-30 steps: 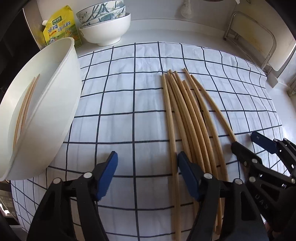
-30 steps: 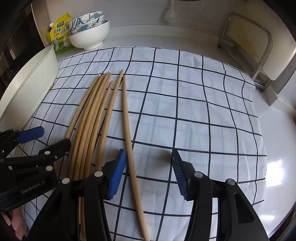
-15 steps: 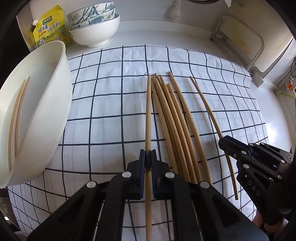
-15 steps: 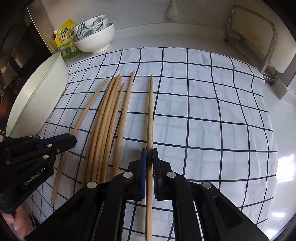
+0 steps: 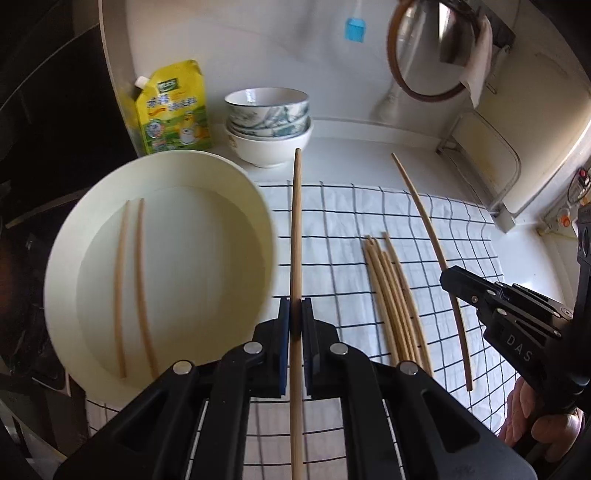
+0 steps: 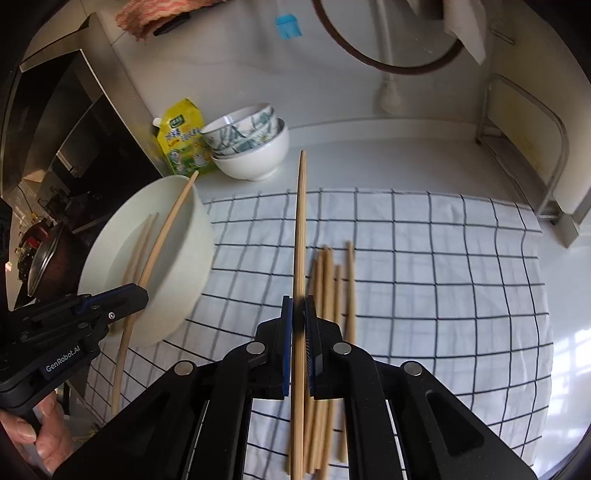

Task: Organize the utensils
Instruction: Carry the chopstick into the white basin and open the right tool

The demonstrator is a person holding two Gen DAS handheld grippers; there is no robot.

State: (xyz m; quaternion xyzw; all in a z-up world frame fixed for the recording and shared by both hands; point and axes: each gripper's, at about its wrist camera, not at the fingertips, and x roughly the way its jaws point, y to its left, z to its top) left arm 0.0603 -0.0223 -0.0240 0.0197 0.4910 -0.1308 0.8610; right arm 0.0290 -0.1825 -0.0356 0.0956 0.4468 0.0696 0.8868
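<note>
From the left wrist, the left tongs (image 5: 296, 325) are clamped tight on one long pale wooden chopstick (image 5: 296, 229), which runs straight away from the camera, lifted clear of the white cloth with a dark grid pattern (image 5: 332, 236). That cloth covers a white worktop (image 5: 369, 155). At the left stands a wide white plastic basin (image 5: 66, 280) with two chopsticks lying in it (image 5: 129, 280). A loose bundle of bamboo chopsticks (image 5: 395, 299) lies on the cloth to the right. Further right, the right tongs (image 5: 448, 277) grip a second chopstick (image 5: 421, 210). Against the far white wall sit a yellow-green refill pouch (image 5: 173, 110) and a stack of white patterned bowls (image 5: 267, 125); a blue silicone brush (image 5: 355, 29) hangs above.

From the right wrist, the right tongs (image 6: 298, 321) are closed on their chopstick (image 6: 301, 221), held above the bundle (image 6: 328, 295) on the cloth (image 6: 443, 258). At the left, the left tongs (image 6: 142, 291) hold a chopstick (image 6: 166, 229) slanting across the basin (image 6: 199, 236). A dark stove area (image 6: 55, 147) lies at the far left.
</note>
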